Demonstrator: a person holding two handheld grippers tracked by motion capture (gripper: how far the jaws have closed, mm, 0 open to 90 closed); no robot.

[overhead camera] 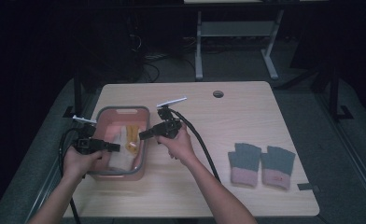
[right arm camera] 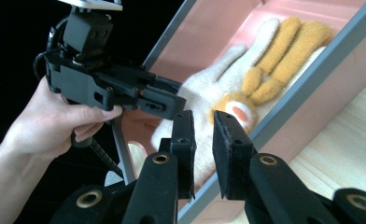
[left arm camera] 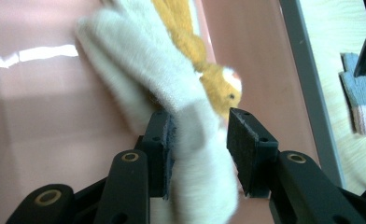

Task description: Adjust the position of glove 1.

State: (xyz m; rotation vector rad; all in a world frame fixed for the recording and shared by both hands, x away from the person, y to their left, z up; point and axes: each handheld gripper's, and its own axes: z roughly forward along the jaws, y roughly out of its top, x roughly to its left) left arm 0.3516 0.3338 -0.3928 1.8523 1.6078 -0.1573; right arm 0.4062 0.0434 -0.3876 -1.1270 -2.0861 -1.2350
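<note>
A pink bin with a grey rim (overhead camera: 123, 109) stands at the table's left and holds a white glove (overhead camera: 119, 142) and an orange glove (overhead camera: 133, 135) lying side by side. My left gripper (overhead camera: 116, 147) reaches into the bin from the left. In the left gripper view its jaws (left arm camera: 200, 140) stand apart around the white glove (left arm camera: 139, 60), the left pad touching it, with the orange glove (left arm camera: 181, 28) just beyond. My right gripper (overhead camera: 141, 136) hovers over the bin's right rim (right arm camera: 302, 70). Its jaws (right arm camera: 204, 140) are a narrow gap apart with nothing between them.
Two grey gloves with pink cuffs (overhead camera: 245, 163) (overhead camera: 277, 166) lie flat at the table's right front. A cable hole (overhead camera: 218, 94) sits near the far edge and a dark strip (overhead camera: 308, 187) lies by the right front corner. Table legs stand beyond.
</note>
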